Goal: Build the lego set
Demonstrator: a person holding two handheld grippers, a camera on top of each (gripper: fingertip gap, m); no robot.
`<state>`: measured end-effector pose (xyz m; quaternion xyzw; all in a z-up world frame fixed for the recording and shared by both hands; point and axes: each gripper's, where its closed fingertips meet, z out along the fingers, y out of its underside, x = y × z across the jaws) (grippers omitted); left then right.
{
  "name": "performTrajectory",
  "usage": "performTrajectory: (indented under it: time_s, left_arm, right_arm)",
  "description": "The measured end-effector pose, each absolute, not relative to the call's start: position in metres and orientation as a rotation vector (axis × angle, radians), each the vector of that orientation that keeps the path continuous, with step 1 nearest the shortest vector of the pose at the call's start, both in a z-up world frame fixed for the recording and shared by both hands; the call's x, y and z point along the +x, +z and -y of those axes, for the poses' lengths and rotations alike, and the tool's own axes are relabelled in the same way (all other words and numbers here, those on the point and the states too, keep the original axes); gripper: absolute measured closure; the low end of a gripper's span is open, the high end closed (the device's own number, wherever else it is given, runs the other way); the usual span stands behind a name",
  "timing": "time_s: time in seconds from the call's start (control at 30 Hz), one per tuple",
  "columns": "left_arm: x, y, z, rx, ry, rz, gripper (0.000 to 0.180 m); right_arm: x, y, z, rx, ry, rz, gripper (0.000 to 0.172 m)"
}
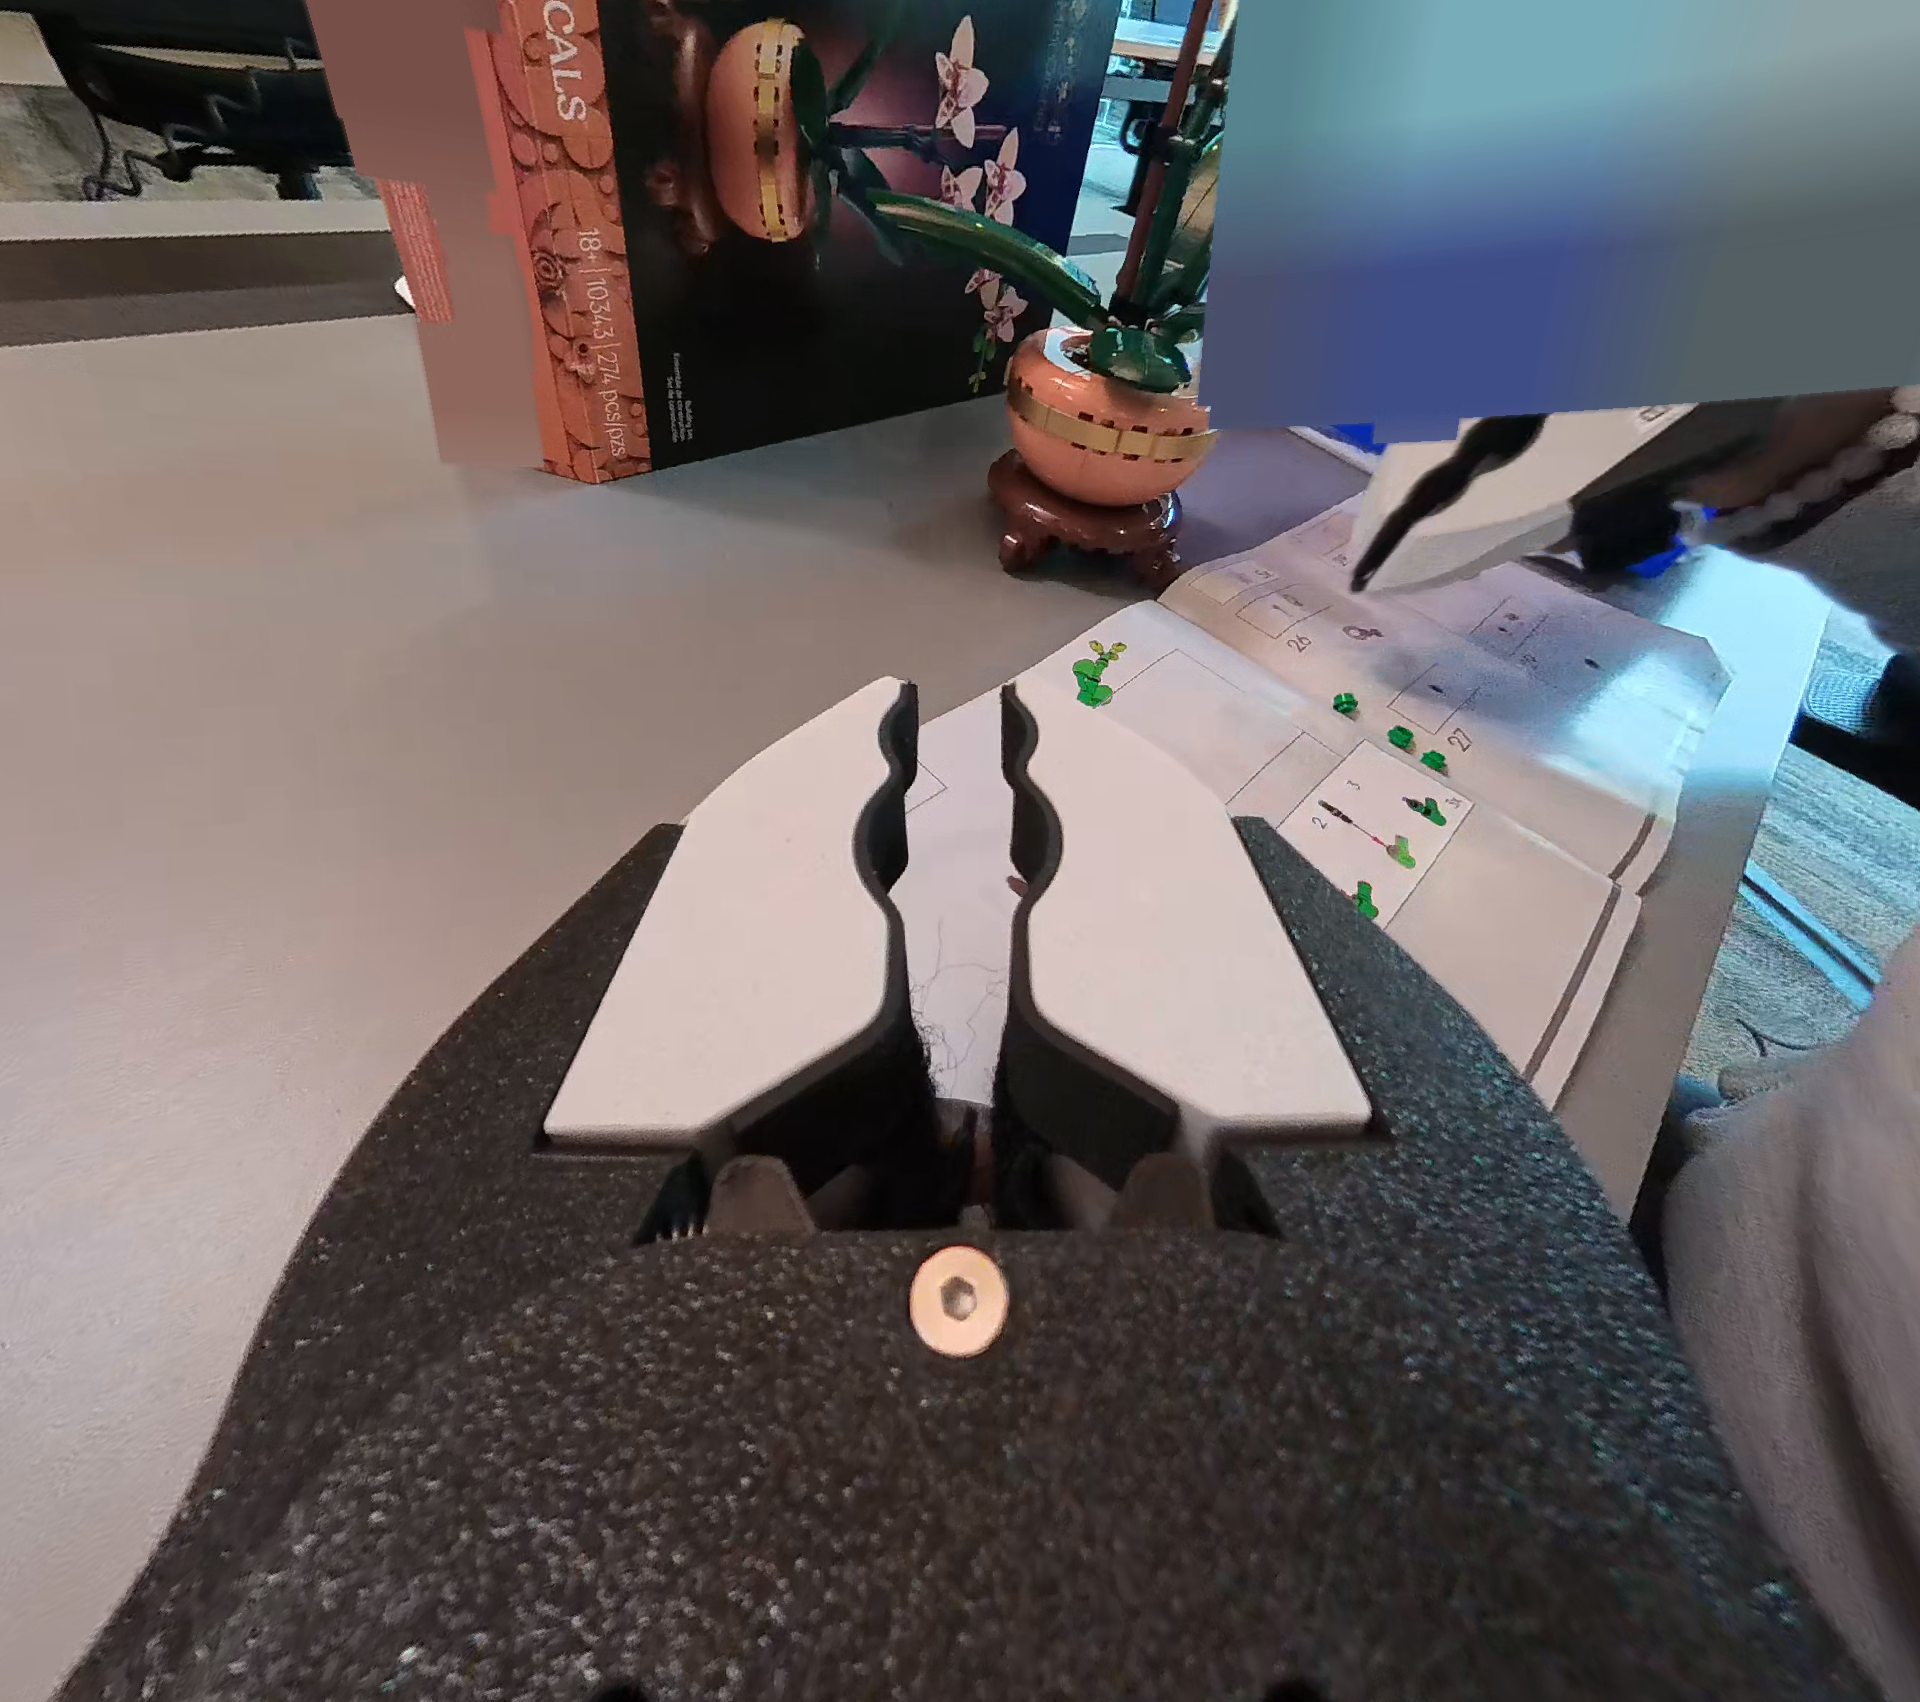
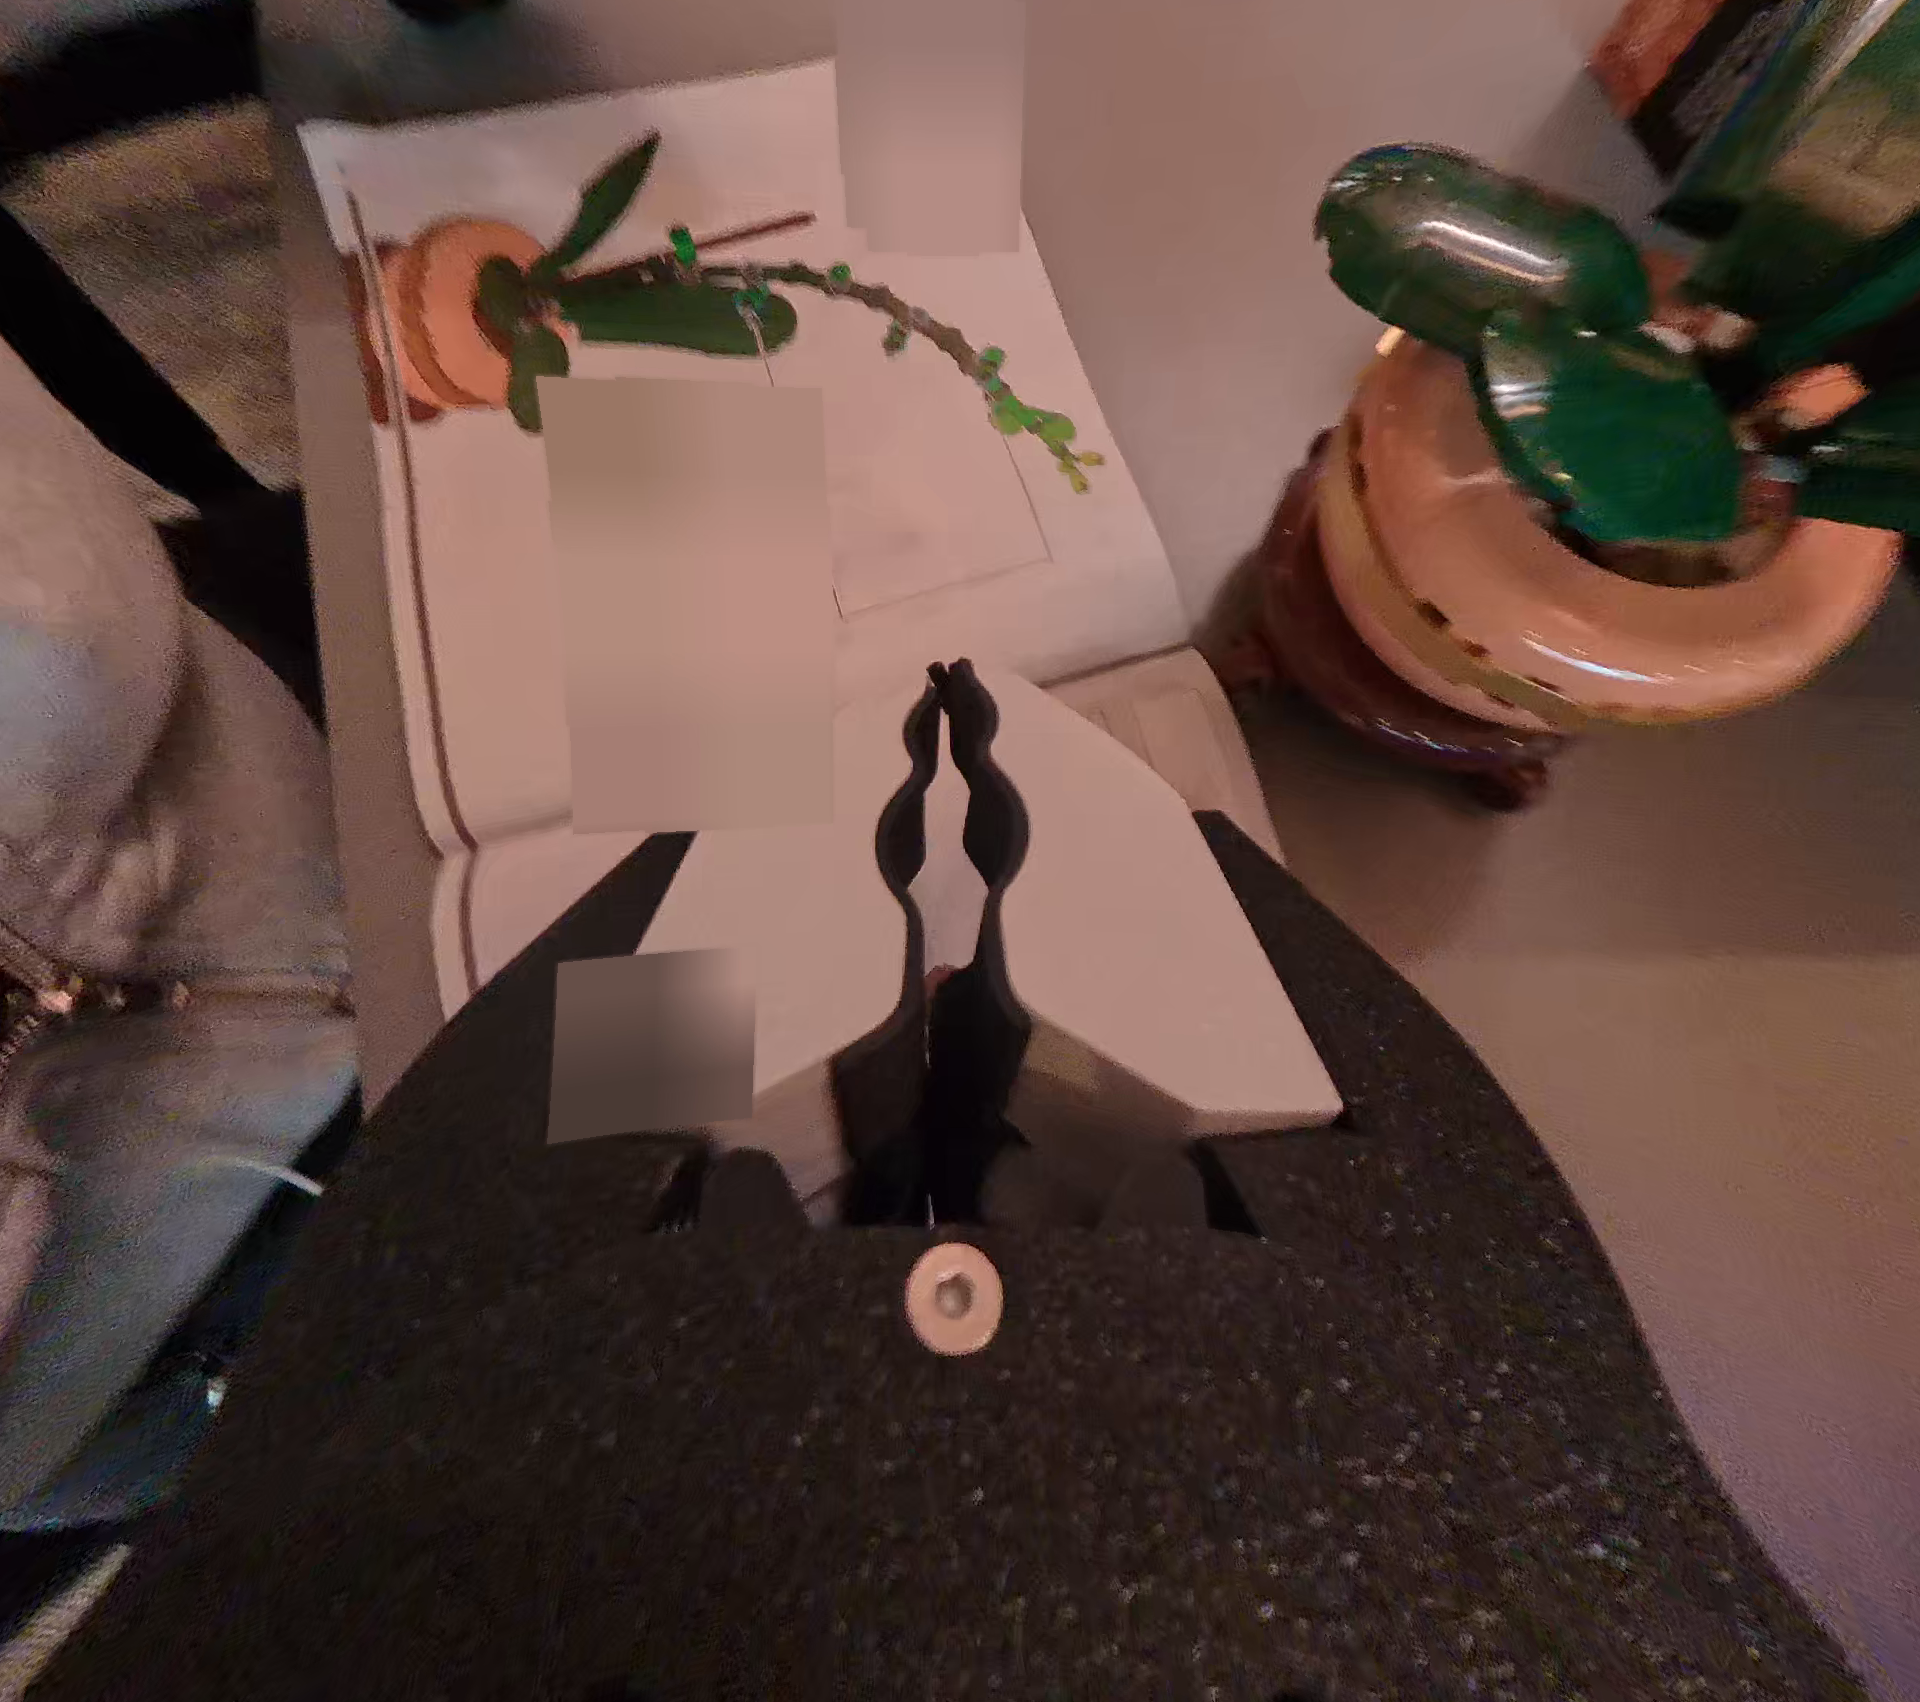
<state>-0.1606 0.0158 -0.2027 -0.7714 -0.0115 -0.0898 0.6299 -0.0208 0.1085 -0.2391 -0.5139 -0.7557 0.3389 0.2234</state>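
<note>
**Both grippers over the open booklet, beside the pot**

My left gripper [image 1: 958, 696] hangs with its fingers a little apart and nothing between them; only the white page of the booklet [image 1: 1226, 717] shows through the gap. My right gripper [image 2: 951, 676] has its fingertips pressed together on nothing I can see, low over the booklet's far pages.

Taking the pot [image 1: 1107, 437] as the landmark: it stands on the tabletop [image 1: 416, 665] just past the booklet's far corner. From my left gripper it lies ahead and to the right, well apart. From my right gripper it lies close on the right, so the right is the nearer one. The stem [image 1: 1195, 42] rises steeply from the pot, leaning a little, with dark green leaves [image 2: 1558, 364] spreading from its mouth. The box [image 1: 831, 125] stands upright just behind and left of the pot.

Counted: one pot, one box, one booklet, two grippers. Three small green studs [image 1: 1397, 736] lie loose on the booklet's page, on the near side of the pot, between the two grippers.
</note>
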Motion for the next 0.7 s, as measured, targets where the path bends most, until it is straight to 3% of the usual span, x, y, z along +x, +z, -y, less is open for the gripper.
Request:
performTrajectory:
  time_s: [0.43,0.7]
  left_arm:
    - [-0.16,-0.202,-0.012,-1.76,-0.219,0.048,0.165]
    - [-0.161,-0.202,-0.012,-1.762,-0.223,0.049,0.164]
  right_arm:
    - [-0.032,-0.274,-0.101,-1.606,0.982,2.147,0.17]
    - [-0.031,-0.272,-0.101,-1.593,1.01,2.166,0.159]
